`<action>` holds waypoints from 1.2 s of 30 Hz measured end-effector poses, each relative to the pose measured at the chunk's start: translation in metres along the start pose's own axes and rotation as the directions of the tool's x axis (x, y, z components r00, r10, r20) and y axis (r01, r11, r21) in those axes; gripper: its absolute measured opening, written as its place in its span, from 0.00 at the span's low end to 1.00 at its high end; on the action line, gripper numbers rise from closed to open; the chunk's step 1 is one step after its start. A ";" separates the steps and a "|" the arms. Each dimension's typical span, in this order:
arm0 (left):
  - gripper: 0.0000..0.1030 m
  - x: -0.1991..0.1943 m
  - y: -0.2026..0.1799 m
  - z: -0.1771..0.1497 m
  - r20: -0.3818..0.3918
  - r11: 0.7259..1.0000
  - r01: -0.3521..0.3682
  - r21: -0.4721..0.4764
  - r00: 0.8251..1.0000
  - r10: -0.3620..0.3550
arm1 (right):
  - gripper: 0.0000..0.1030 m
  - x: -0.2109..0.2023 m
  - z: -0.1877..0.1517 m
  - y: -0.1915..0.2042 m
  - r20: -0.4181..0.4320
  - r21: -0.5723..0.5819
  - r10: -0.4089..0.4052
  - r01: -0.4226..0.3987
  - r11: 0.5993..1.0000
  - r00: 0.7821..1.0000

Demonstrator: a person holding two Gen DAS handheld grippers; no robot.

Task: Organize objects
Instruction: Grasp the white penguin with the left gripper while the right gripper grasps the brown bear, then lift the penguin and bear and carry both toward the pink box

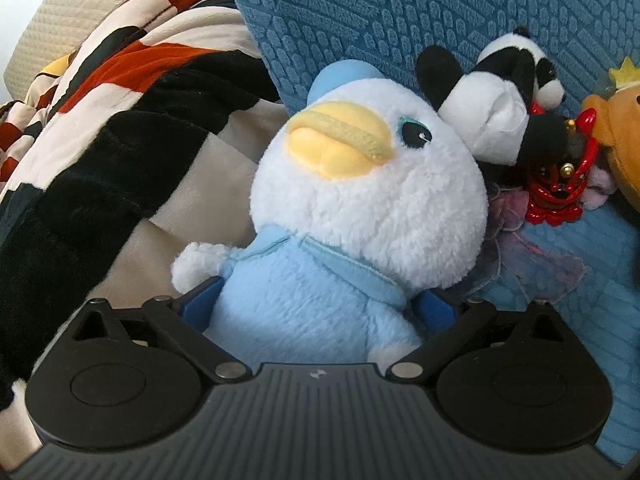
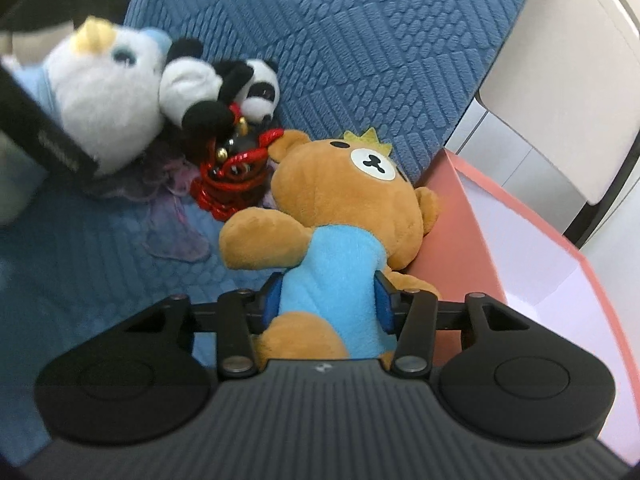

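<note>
My left gripper (image 1: 316, 308) is shut on the light-blue body of a white duck plush (image 1: 360, 200) with a yellow beak, which leans against the blue sofa back. My right gripper (image 2: 328, 300) is shut on the blue-shirted torso of a brown bear plush (image 2: 344, 200) with a small crown, on the sofa seat next to a pink box. The duck also shows in the right wrist view (image 2: 104, 92) with the left gripper's body in front of it. The bear's edge shows in the left wrist view (image 1: 624, 140).
A panda plush (image 1: 500, 96) (image 2: 224, 88) lies between duck and bear, above a red ornament (image 1: 560, 184) (image 2: 236, 176) and a purple sheer cloth (image 2: 176, 216). An open pink box (image 2: 460, 216) stands at the right. A striped blanket (image 1: 120, 120) lies on the left.
</note>
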State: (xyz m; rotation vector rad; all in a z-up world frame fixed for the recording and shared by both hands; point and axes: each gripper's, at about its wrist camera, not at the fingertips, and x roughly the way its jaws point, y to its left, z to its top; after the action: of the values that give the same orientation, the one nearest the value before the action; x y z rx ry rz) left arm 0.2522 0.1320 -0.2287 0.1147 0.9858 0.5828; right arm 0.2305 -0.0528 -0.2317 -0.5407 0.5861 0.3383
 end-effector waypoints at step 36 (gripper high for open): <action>0.99 -0.040 0.015 -0.042 -0.116 0.945 0.191 -0.266 0.967 -0.228 | 0.69 -0.031 -0.025 -0.029 -0.152 0.249 0.357 -0.314 0.916 0.922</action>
State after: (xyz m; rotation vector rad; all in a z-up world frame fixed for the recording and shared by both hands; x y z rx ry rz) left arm 0.1957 0.1169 -0.2168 -0.2616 1.0410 0.5196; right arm 0.2085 -0.0950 -0.2192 -0.2567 0.9003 0.5441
